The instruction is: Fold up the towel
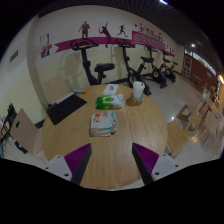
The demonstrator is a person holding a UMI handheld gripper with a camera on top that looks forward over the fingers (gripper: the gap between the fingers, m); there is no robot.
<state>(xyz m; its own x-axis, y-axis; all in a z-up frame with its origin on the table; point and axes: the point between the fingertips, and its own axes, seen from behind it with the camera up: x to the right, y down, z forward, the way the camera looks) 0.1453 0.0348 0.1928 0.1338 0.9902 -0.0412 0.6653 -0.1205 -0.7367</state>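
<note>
— What sort of room is it?

— A gym, by the look of it: a white wall with a magenta band (110,40) and painted sport figures, and a row of exercise bikes (130,62) standing along it on a wooden floor (140,120). A dark mat (66,107) lies on the floor towards the left bikes.

— And the towel?

— Two light bundles lie on the floor. The nearer one, a folded towel (103,124) in white with a grey and orange pattern, lies well ahead of the claw, out in the open middle of the floor. Just beyond it, closer to the bikes, sits a second bundle (110,99), white and green; I cannot tell what it is.

— What is the claw doing?

— The claw (110,160) hangs above the floor with its two fingers spread wide, purple pads (78,157) facing inward, nothing between them but bare floor. It touches neither bundle.

— Anything else?

— A wooden chair (208,108) off to the right, near the wall.
</note>
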